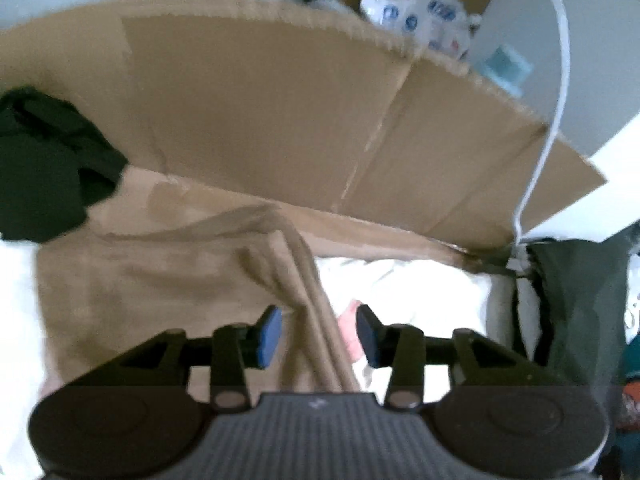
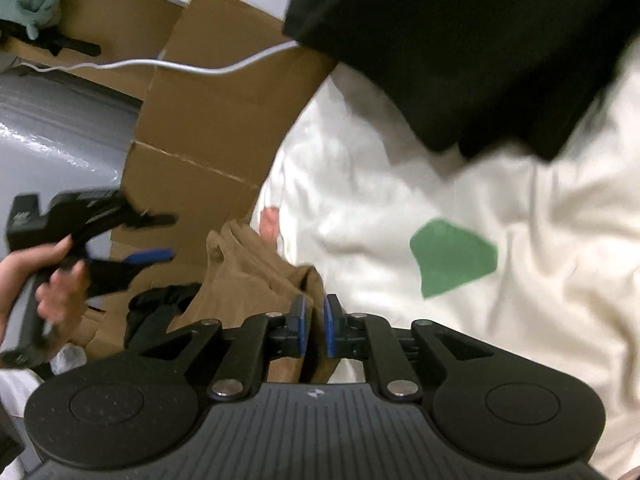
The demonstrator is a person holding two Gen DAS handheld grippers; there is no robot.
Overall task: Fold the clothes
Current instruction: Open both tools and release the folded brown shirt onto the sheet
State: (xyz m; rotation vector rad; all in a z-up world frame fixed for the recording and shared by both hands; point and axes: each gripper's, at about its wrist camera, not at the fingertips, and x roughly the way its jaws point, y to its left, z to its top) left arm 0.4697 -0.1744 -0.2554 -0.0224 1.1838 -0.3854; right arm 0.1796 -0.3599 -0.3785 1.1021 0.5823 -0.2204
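While my left gripper [image 1: 319, 336] is hanging open over the tan garment [image 1: 160, 280], I am keeping my right gripper [image 2: 314, 326] pinching its fold and laying it flat.

We read this as home bedroom or storage corner. White bedsheet [image 2: 400, 168] as work surface, flattened cardboard box [image 1: 280, 112] propped behind it, toilet-paper pack [image 1: 416, 12] beyond cardboard, dark clothes [image 1: 36, 160] heaped at sheet's edge, white cable [image 1: 560, 80] across cardboard.
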